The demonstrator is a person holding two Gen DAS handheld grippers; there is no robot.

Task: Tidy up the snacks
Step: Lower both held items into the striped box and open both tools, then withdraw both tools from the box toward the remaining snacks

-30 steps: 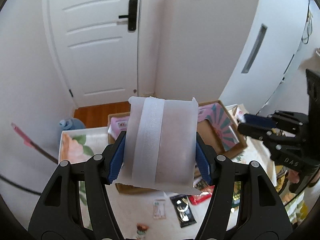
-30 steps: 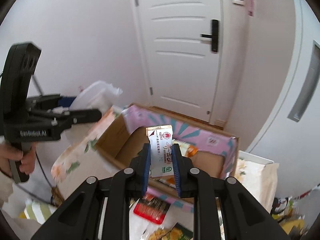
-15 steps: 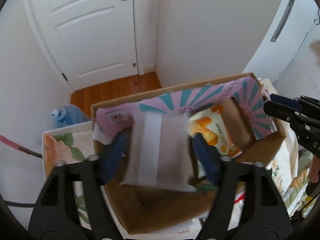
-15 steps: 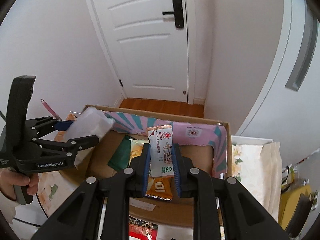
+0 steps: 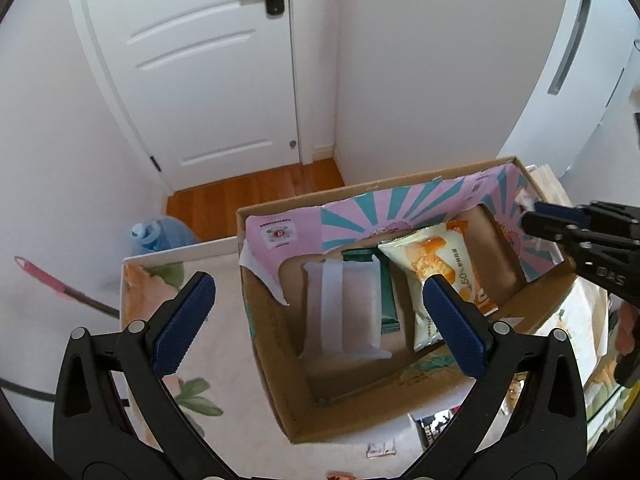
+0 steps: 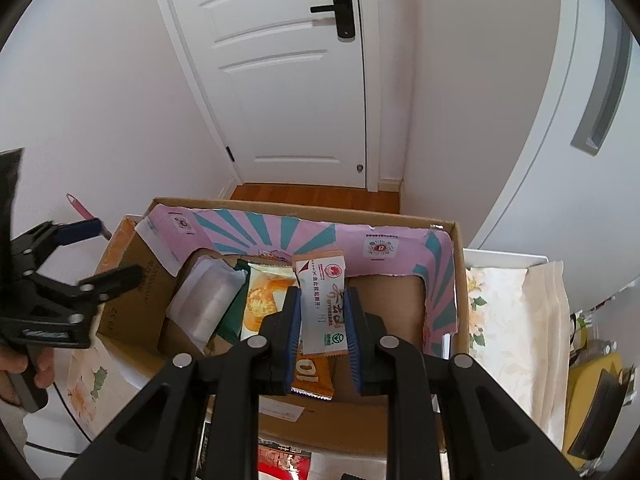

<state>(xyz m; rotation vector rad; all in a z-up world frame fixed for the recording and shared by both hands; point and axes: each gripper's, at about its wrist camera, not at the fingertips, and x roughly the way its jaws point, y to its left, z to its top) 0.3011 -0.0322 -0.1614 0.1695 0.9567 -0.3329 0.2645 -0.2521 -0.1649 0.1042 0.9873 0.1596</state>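
The left claw (image 5: 320, 312) has let go: its jaws now gape wide over the box (image 5: 272, 344), and the white pack (image 5: 342, 312) it carried a second ago lies on the box floor by the left wall, beside a green bar (image 5: 387, 300) and a bread pack (image 5: 436, 276). One more snack is stowed. The right claw (image 6: 320, 336) stays clenched on a sachet (image 6: 323, 300) above the box's middle, likely next to drop.

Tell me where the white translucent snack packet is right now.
The white packet lies inside the cardboard box, toward its left end, partly on the dark green packet, below the open left gripper.
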